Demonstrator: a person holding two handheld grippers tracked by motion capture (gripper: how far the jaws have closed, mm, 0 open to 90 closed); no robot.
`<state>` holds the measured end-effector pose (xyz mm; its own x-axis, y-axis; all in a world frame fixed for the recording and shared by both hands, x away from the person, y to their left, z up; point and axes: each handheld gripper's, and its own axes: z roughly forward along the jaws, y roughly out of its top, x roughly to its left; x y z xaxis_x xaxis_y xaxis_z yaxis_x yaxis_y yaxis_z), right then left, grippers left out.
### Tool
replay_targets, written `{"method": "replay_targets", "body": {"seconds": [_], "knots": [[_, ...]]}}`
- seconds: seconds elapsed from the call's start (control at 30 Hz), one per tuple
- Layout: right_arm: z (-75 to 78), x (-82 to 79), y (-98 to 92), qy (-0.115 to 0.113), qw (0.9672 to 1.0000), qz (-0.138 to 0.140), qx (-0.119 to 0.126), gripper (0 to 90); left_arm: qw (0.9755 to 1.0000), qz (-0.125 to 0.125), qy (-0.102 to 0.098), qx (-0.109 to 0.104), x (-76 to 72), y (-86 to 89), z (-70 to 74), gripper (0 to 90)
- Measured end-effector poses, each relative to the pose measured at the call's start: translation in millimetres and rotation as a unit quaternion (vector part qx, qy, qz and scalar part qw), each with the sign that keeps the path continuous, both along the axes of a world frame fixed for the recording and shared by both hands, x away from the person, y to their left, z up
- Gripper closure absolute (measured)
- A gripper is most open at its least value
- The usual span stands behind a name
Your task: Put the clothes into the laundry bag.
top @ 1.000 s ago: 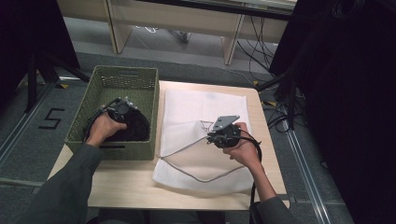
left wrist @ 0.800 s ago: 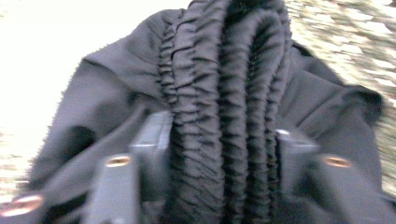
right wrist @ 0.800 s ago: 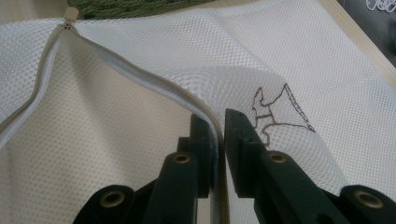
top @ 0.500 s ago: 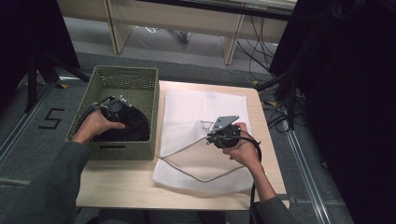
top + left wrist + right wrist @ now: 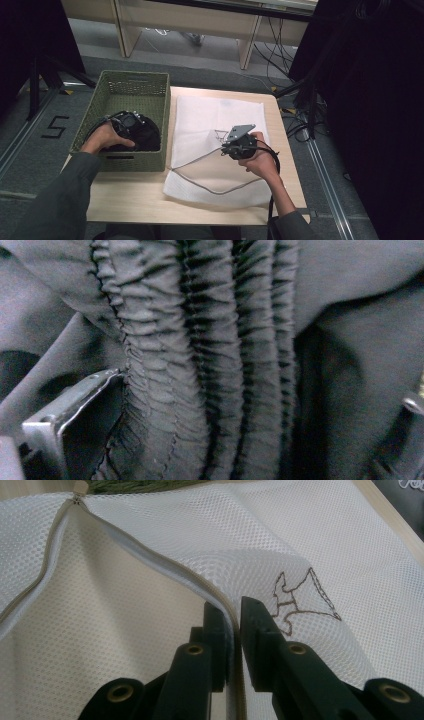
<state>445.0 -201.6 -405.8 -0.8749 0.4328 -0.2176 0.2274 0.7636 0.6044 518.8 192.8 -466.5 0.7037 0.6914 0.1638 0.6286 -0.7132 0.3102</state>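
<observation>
Risk: missed grab on black garment [image 5: 210, 360], mesh bag [image 5: 220, 120] mouth sagging.
Left gripper [image 5: 131, 122], lower left in basket [image 5: 135, 80], jaws just spread over fabric, gripping nothing; right gripper [image 5: 233, 625] clamped on zipper edge [image 5: 150, 555], prone to slipping.

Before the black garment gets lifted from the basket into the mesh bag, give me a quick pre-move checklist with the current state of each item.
1. Right gripper shut on the zipper edge of the mesh bag: ok.
2. Bag mouth lifted open: ok, partly.
3. Left gripper down in the basket at the black garment: ok.
4. Left gripper gripping the garment: not ok; its jaws have just been opening, fabric unclamped.
5. Bag flat on the table: ok.
</observation>
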Motion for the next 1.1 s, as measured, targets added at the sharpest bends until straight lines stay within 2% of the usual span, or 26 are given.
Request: {"method": "replay_targets", "body": {"seconds": [0.03, 0.1, 0.13, 0.2, 0.3, 0.37, 0.5, 0.6, 0.67, 0.8, 0.83, 0.9, 1.07, 1.1], "knots": [[0.3, 0.1, 0.0, -0.001, 1.0, -0.001, 0.001, 82.0, 0.9999, -0.004, -0.005, 0.015, 0.1, -1.2, -2.0, 6.3], [1.1, -0.5, -0.1, -0.002, 1.0, -0.001, 0.001, 82.0, 0.9999, 0.003, -0.003, 0.015, 0.7, -1.7, -1.3, 18.4], [1.1, -1.3, -0.1, -0.003, 1.0, 0.0, 0.001, 82.0, 0.9999, 0.014, -0.002, 0.005, 1.4, -0.3, 4.1, 30.2], [1.1, -1.3, -0.5, -0.003, 1.0, 0.001, 0.0, 82.1, 0.9996, 0.023, -0.016, 0.002, 1.5, 3.6, 8.1, 50.5], [1.3, -0.9, 0.2, -0.003, 1.0, 0.0, 0.002, 82.2, 0.9995, 0.018, -0.027, -0.002, -0.1, 5.9, 8.5, 57.9], [1.4, -1.7, 0.2, -0.006, 1.0, 0.001, -0.002, 82.2, 0.9989, 0.028, -0.036, -0.013, -0.2, 8.2, 10.5, 63.0], [1.5, -1.2, -0.7, 0.002, 1.0, -0.007, 0.005, 82.2, 0.9974, 0.038, -0.056, -0.024, -1.7, 11.6, 19.0, 67.4], [1.3, -0.3, -1.8, 0.0, 1.0, -0.001, 0.005, 82.3, 0.9944, 0.052, -0.074, -0.055, -3.4, 17.4, 34.2, 68.5], [1.4, 0.5, -1.7, -0.001, 1.0, -0.003, 0.007, 82.3, 0.991, 0.062, -0.087, -0.08, -6.4, 22.9, 46.0, 68.9], [2.2, -0.4, -1.7, -0.006, 1.0, -0.002, 0.004, 82.4, 0.9876, 0.064, -0.103, -0.099, -13.8, 28.0, 61.6, 69.1], [2.4, -0.4, -1.8, -0.006, 1.0, -0.002, 0.004, 82.5, 0.9876, 0.064, -0.103, -0.099, -13.8, 28.0, 61.6, 69.2], [2.7, -0.1, -2.0, -0.007, 1.0, -0.002, 0.005, 82.6, 0.9829, 0.067, -0.119, -0.123, -20.3, 33.6, 76.7, 69.3], [3.4, 0.1, -2.5, -0.003, 0.9999, -0.005, 0.011, 85.1, 0.9769, 0.064, -0.137, -0.151, -32.2, 37.2, 104.3, 69.4], [3.5, 0.1, -2.6, -0.004, 0.9999, -0.005, 0.011, 85.6, 0.9769, 0.064, -0.137, -0.151, -32.2, 37.2, 104.3, 69.4]]}}
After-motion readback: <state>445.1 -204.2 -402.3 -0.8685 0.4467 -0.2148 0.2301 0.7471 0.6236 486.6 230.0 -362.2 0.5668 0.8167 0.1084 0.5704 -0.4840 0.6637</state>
